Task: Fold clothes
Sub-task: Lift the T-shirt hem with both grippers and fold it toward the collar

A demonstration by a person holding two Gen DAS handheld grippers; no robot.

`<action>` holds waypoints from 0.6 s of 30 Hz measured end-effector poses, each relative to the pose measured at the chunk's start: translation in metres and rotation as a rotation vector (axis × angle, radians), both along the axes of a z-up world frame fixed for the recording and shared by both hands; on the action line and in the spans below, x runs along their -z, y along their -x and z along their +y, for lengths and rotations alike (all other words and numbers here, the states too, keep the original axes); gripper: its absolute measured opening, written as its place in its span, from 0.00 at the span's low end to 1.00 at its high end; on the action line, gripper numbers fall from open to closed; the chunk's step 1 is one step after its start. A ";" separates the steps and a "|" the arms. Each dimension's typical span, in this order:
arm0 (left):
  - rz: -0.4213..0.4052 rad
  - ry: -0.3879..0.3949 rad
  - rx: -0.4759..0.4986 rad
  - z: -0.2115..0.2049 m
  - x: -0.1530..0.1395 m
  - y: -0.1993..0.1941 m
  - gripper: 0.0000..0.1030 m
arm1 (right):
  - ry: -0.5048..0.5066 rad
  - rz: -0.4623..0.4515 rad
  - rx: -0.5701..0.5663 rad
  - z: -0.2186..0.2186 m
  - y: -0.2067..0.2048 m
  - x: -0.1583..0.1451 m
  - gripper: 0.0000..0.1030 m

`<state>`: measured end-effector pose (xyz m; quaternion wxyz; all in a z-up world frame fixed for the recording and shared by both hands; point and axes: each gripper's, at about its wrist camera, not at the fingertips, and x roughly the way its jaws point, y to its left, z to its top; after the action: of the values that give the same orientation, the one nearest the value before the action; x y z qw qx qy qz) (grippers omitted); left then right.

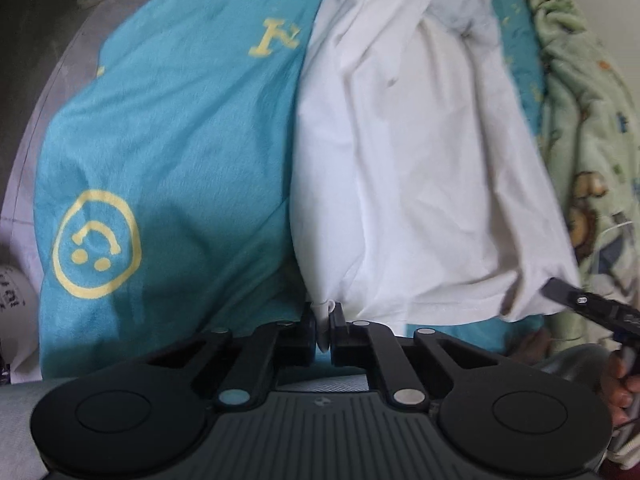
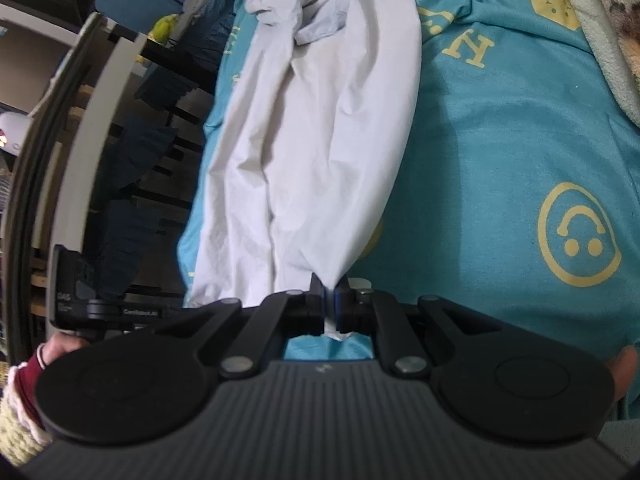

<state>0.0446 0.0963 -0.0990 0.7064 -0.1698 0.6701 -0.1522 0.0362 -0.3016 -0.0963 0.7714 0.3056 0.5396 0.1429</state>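
Firmly, both the left tool and right tool pinch the white garment over an N-printed teal sheet

Far end of white garment bunched, shape unreadable. Pinched corner hidden inside jaws in both views. Right gripper mostly cut off by left view's edge. Fleece blanket print blurred. Objects past the bed too dark to identify.

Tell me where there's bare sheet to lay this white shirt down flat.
Free: the teal sheet between the white shirt and the fleece blanket, around the smiley print. Crowded: the shirt's far end, where it bunches.
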 end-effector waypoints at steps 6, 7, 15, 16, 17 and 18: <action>-0.181 0.126 -0.060 0.018 -0.075 0.024 0.05 | 0.011 -0.081 0.023 -0.005 0.021 -0.036 0.07; -0.206 0.139 -0.069 0.021 -0.086 0.031 0.05 | 0.008 -0.094 0.029 -0.006 0.026 -0.042 0.07; -0.330 0.227 -0.103 0.058 -0.149 0.121 0.05 | 0.032 -0.182 0.068 -0.006 0.096 -0.083 0.07; -0.339 0.236 -0.105 0.061 -0.155 0.136 0.05 | 0.034 -0.191 0.070 -0.006 0.107 -0.086 0.07; -0.349 0.245 -0.107 0.065 -0.161 0.151 0.05 | 0.039 -0.199 0.068 -0.004 0.119 -0.088 0.07; -0.353 0.255 -0.101 0.067 -0.160 0.165 0.05 | 0.041 -0.205 0.063 -0.002 0.131 -0.089 0.07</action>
<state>-0.1200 0.1634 0.0613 0.7923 -0.2619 0.5019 -0.2276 -0.0945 -0.3039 -0.0071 0.8328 0.2903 0.4507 0.1380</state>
